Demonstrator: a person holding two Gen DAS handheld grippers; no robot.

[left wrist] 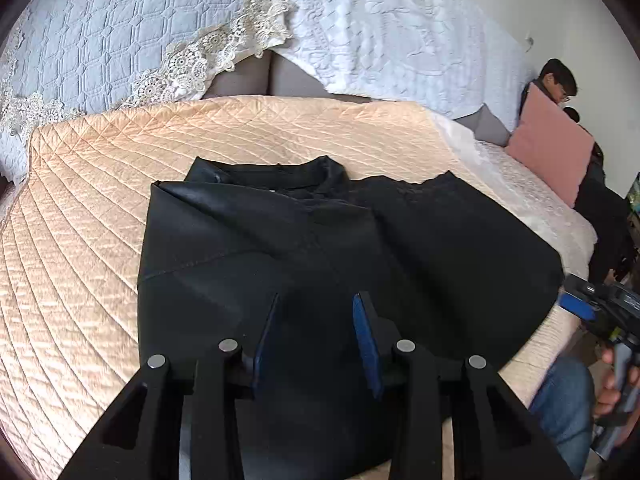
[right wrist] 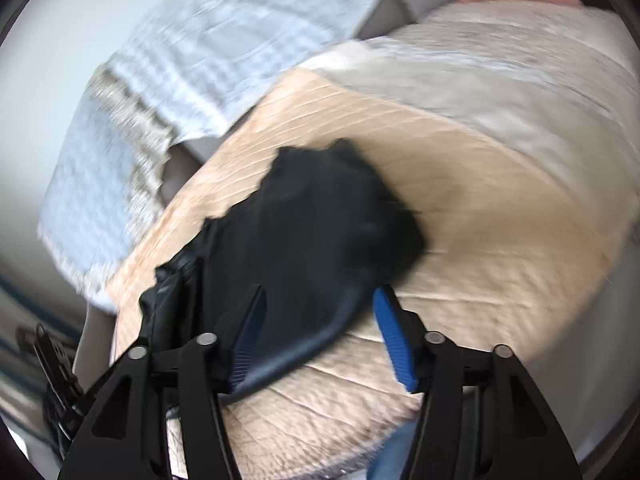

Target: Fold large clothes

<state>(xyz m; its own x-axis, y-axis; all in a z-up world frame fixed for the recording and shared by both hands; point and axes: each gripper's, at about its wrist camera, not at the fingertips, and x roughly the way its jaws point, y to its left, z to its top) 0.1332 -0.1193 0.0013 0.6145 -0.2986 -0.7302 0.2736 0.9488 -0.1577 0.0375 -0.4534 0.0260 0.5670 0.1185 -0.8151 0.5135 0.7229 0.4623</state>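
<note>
- Bedding first: peach quilt [left wrist: 80, 200] covers most of the bed, w/ a pale blue quilted cover [left wrist: 100, 32] w/ lace edge and a white embossed cover [left wrist: 380, 20] draped behind it.
- Black garment [left wrist: 320, 240] lies spread on the peach quilt, roughly mid-bed, partly folded; collar end toward the back, creases across the middle, near edge runs under the left tool.
- Pink cushion [left wrist: 552, 148] stands at the far right of the bed, w/ a person [left wrist: 556, 76] partly behind it.
- Leg in blue jeans [left wrist: 560, 400] shows at the bed's right edge, beside the hand [left wrist: 612, 392] gripping the right tool's handle.
- Left tool [left wrist: 316, 336]: low over the garment's near part, jaws at a middling gap w/ black cloth between the blue pads; can't tell if pads press on it.
- Right tool [right wrist: 320, 320]: view is blurred. Jaws stand wide, not clamping; a folded edge of the garment [right wrist: 320, 232] lies between them, closer to the left pad, right pad clear of it over the quilt [right wrist: 500, 240].
- In the right wrist view the garment looks bunched, reaching from the tool up toward mid-quilt.
</note>
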